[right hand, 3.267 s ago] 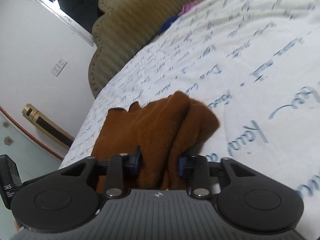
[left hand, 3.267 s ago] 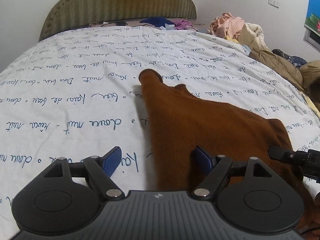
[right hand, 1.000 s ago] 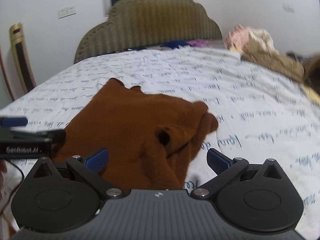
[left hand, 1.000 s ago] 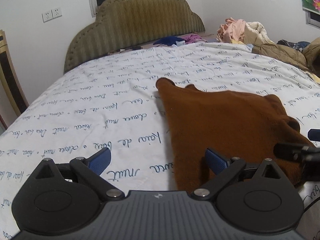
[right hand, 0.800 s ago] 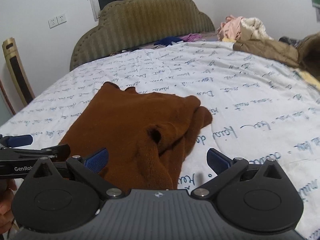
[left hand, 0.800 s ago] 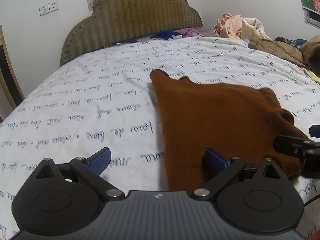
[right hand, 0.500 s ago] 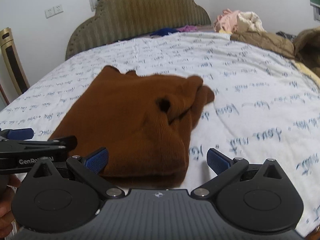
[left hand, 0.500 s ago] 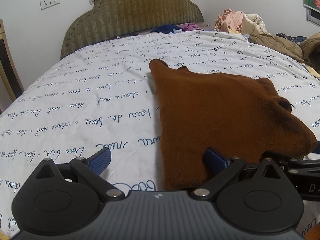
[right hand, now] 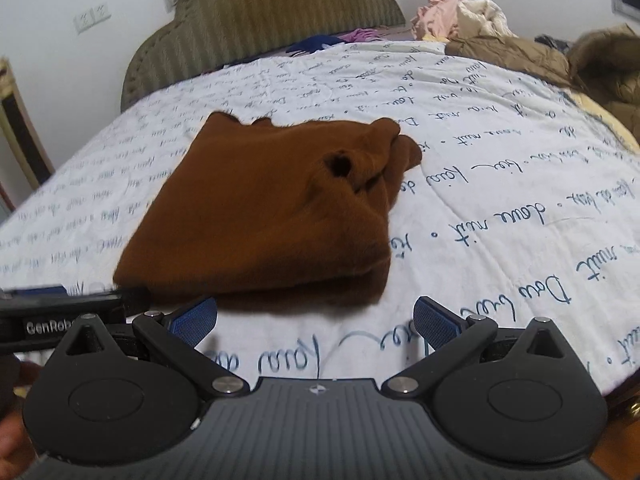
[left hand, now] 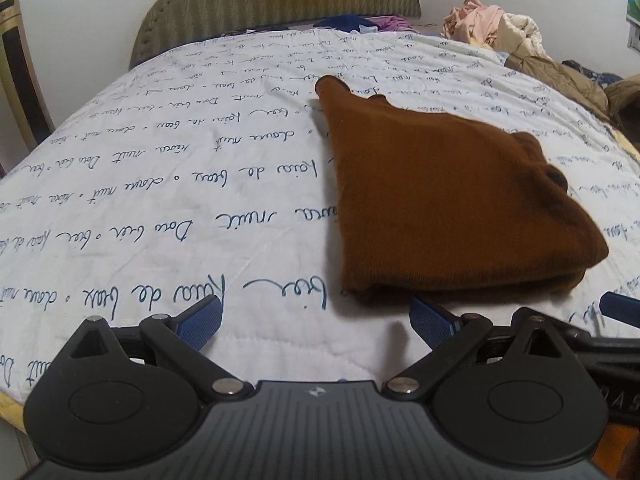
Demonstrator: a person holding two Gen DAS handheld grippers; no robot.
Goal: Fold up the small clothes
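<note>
On the white script-printed bed (left hand: 168, 216) | folded brown knit garment (right hand: 260, 216) lies released | left gripper (left hand: 316, 322), right gripper (right hand: 314, 320) fingers spread, empty | fold looks finished; next likely tidy or fetch another.

Black claw (left hand: 316, 322), blue pads (left hand: 200, 322), silver screws

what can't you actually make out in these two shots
- Underside and inner layers of the folded brown garment: hidden by its own top layer in both views, so the type of garment is unclear.
- Clothes pile by the headboard: too small and far to tell pieces apart.
- Right gripper in the left wrist view: mostly cut off by the right edge.
- Left gripper in the right wrist view: cut off by the left edge.
</note>
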